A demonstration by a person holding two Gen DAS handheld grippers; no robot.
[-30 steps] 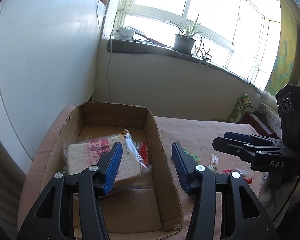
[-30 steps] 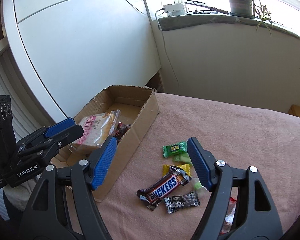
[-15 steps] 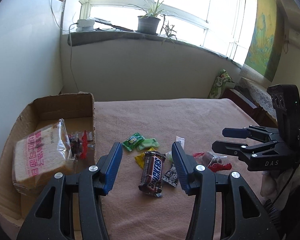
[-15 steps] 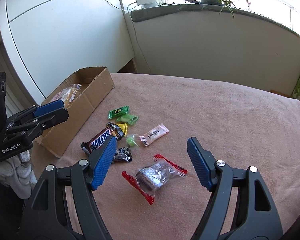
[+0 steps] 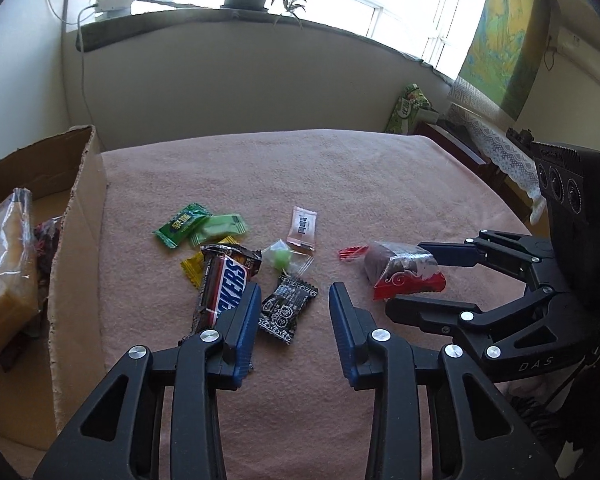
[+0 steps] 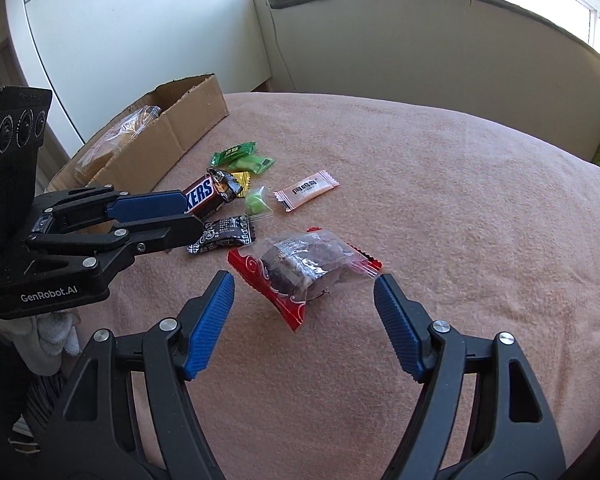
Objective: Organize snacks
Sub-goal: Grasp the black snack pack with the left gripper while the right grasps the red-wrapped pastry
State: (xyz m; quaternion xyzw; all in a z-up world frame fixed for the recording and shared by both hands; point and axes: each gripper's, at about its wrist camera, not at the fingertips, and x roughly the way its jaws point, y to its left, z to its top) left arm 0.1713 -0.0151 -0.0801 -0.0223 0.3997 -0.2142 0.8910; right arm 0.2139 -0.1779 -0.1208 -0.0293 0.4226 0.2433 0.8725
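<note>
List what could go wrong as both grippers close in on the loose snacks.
1. The left gripper, its jaws just closing, sits between the Snickers bar and the black candy; it may catch both or push one away.
2. The right gripper is open around the red-ended clear packet; the crinkly wrapper could slip out.
3. The two grippers work close together and might collide.

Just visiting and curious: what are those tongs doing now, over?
Left tongs just narrowed, empty, over black candy. Right tongs open, straddling red-ended cake packet, not gripping. Cardboard box waits left. Nothing blocking.
</note>
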